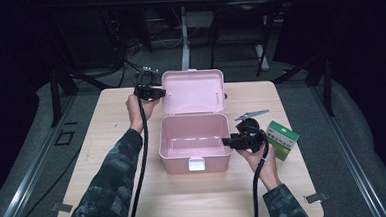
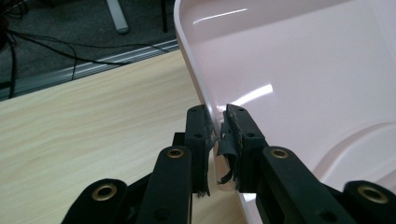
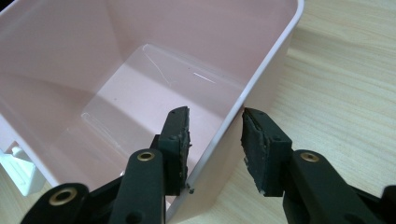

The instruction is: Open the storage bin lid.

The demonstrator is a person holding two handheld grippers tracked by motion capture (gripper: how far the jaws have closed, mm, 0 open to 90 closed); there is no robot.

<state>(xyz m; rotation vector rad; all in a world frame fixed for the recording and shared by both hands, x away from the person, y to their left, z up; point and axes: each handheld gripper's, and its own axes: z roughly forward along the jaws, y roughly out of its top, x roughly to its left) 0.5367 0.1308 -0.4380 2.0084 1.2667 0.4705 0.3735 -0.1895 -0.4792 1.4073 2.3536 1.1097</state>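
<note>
Pink storage box (image 1: 195,147) stands empty with lid (image 1: 193,91) raised: left gripper (image 2: 216,135) pinches the lid's edge, right gripper (image 3: 215,140) straddles the box wall unclamped, green carton (image 1: 283,139) not yet inside.

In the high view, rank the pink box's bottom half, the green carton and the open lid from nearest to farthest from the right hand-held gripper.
1. Pink box's bottom half: the right hand-held gripper straddles its right wall.
2. Green carton: on the table just right of that hand, apart from the gripper.
3. Open lid: upright at the back, where the left hand-held gripper pinches its left edge.
</note>
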